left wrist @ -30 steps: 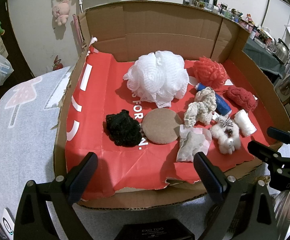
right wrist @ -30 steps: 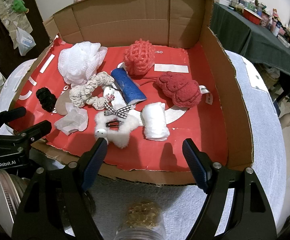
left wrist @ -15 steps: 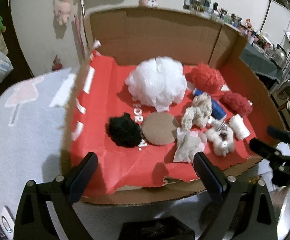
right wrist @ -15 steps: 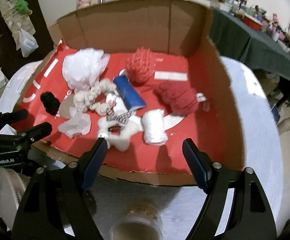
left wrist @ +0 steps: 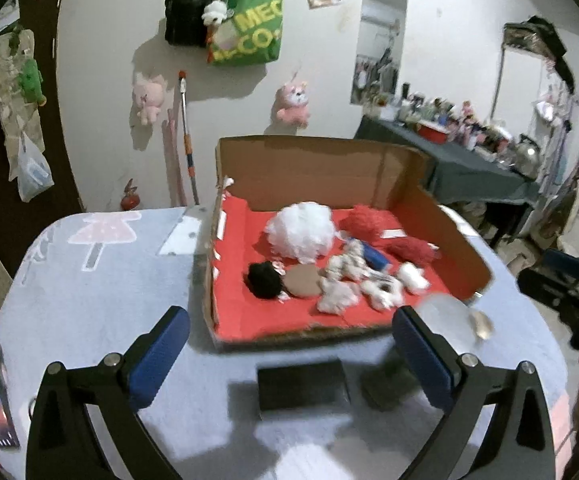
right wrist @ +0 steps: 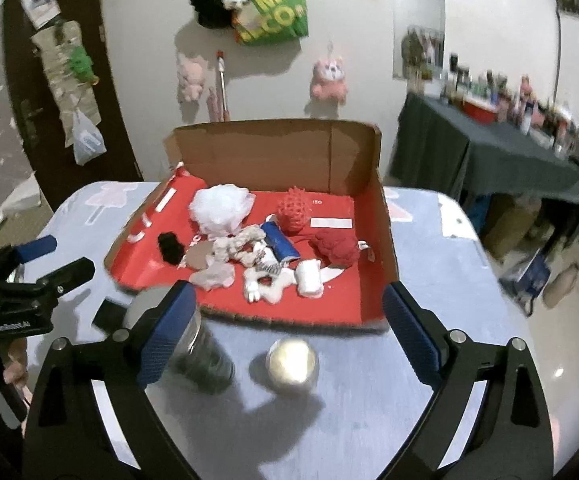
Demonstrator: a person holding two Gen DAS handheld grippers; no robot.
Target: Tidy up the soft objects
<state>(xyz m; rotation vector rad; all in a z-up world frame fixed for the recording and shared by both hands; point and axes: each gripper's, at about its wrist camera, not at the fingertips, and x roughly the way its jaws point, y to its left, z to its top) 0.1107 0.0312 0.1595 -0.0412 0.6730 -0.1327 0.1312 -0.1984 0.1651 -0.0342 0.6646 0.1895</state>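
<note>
Both your grippers sit back over the near edge of the worktop [right wrist: 369, 392], held high and clear of everything. The left gripper [left wrist: 289, 356] has its jaws wide apart with nothing between them; the right gripper [right wrist: 289, 332] likewise, jaws apart and empty. Judged from that stance, you have room to survey the lot, but one view cannot say whether sorting lies ahead or is finished. Just beyond the jaws, near the worktop's front edge, lie a flat black block [left wrist: 303, 388], a dark-filled jar [right wrist: 205, 356] and a round clear-lidded jar [right wrist: 292, 364]; motion blur hides any label on them. Past these stands the open cardboard box [right wrist: 385, 240] with red lining, its near wall folded flat so you can reach in from the front. All the soft objects lie inside it, bunched toward the middle and front: black scrunchie [left wrist: 264, 280], brown round pad [left wrist: 302, 281], crumpled white pouch [left wrist: 335, 298], white plush toy [right wrist: 267, 282], white roll [right wrist: 308, 278], knitted cream ring [right wrist: 233, 246], blue roll [right wrist: 281, 242], dark red knit [right wrist: 337, 246], red mesh ball [right wrist: 294, 212] and white mesh puff [left wrist: 301, 232] toward the back wall. Readable writing: "GenRobot.AI" on the left gripper's body in the right view; "MEC…" on the green bag [right wrist: 277, 4] on the far wall; the box's white label print is too small to read.
</note>
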